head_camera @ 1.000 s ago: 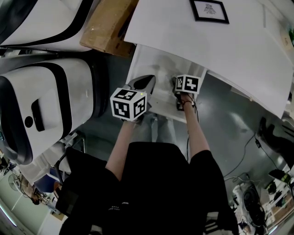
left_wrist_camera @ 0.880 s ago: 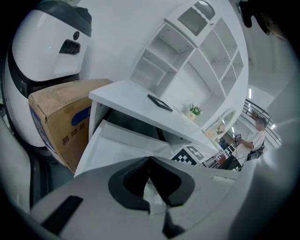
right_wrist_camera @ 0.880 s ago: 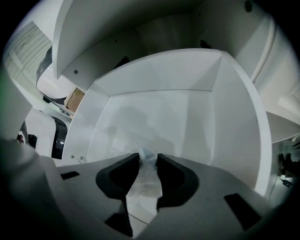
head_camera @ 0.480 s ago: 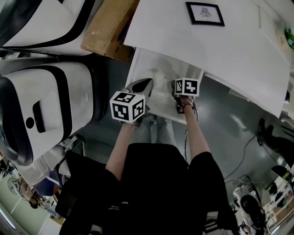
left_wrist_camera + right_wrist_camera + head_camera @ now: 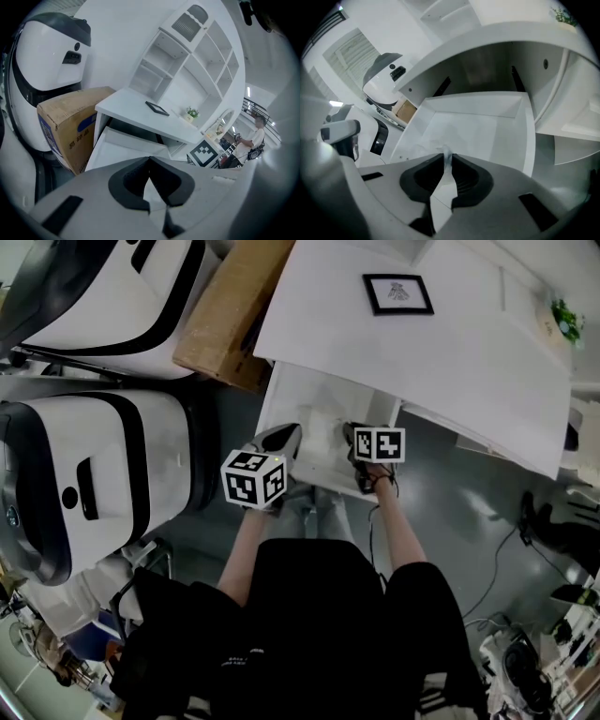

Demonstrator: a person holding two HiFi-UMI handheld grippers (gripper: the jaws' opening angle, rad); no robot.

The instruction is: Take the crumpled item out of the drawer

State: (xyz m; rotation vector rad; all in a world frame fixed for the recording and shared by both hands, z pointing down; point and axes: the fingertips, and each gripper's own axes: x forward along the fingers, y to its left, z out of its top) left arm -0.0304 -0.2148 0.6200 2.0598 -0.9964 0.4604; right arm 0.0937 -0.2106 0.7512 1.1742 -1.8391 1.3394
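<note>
Over the open drawer (image 5: 302,407), which stands pulled out from under the white desk (image 5: 441,362), both grippers hang side by side at its front edge. The right gripper (image 5: 446,161) points steeply down into the drawer. Its jaws have just been closing and now pinch a thin, pale, crumpled item (image 5: 446,153), a sliver of which sticks up between the dark pads. Beyond the pinched piece lies the drawer's white floor, and whether the item's lower end touches that floor cannot be told. In the head view the item is too small to make out. The left gripper (image 5: 150,160) sits at the drawer's front left corner, angled less steeply, its jaw tips meeting with nothing between them. The right gripper's marker cube (image 5: 205,151) shows just beside it over the drawer front. Left of the drawer a brown cardboard box (image 5: 230,320) leans against the desk's side. Further left of the drawer stands a large white machine with black bands (image 5: 84,474). On the desk top above the drawer lies a small black-framed picture (image 5: 397,293), and a little green plant (image 5: 561,315) sits at the desk's far end, well apart from the drawer.
</note>
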